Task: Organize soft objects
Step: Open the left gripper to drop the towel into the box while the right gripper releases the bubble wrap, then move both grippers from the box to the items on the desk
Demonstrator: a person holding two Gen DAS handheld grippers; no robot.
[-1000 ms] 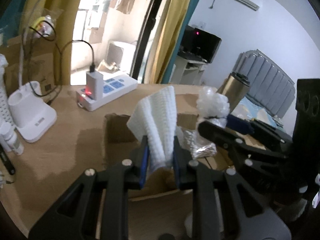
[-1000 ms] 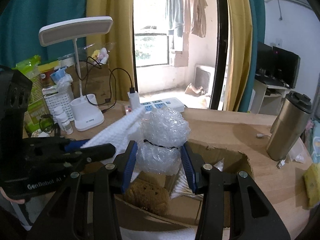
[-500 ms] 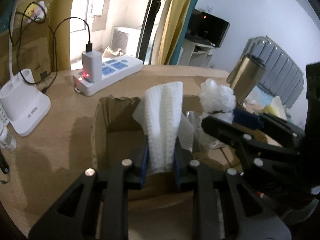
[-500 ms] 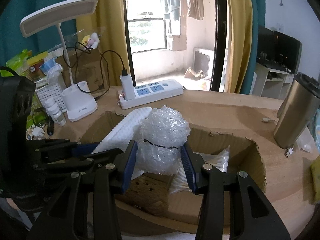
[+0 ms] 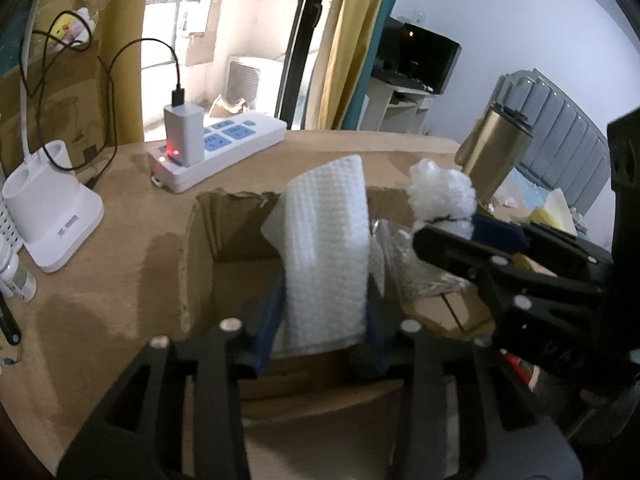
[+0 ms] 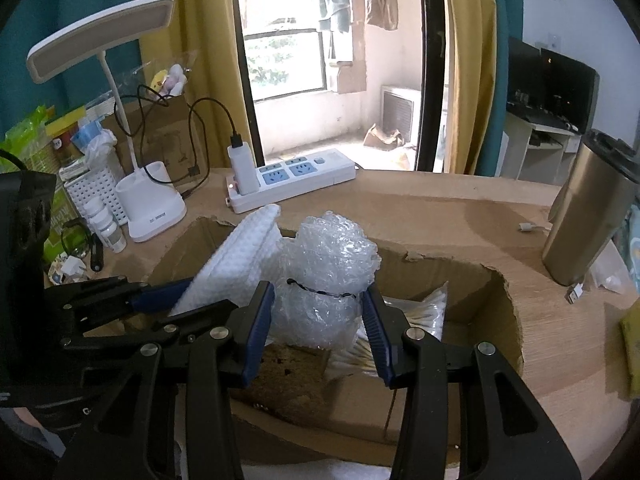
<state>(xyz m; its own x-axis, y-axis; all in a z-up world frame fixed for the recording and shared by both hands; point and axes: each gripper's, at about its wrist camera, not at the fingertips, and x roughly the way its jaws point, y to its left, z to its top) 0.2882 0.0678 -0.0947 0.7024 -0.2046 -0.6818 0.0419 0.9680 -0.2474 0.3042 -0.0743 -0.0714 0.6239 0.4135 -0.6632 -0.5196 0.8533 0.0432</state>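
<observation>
Landmark: open brown cardboard box (image 6: 460, 276) on the wooden table (image 6: 420, 208).

Left gripper (image 5: 326, 316): jaws opening, the folded white waffle-textured cloth (image 5: 328, 248) between them, upright over the box's left half; whether the blue pads still press it, cannot tell.

Right gripper (image 6: 318, 320): pinching the crumpled clear bubble-wrap bundle tied with 1 black band (image 6: 326, 276), above the box's middle.

Inside the box: a brown sponge block (image 6: 292, 372) under the bundle, a clear bag of cotton swabs (image 6: 416, 320) towards the right wall.

Behind the box: white power strip (image 6: 296, 180). Right of it: steel tumbler (image 6: 588, 216).
</observation>
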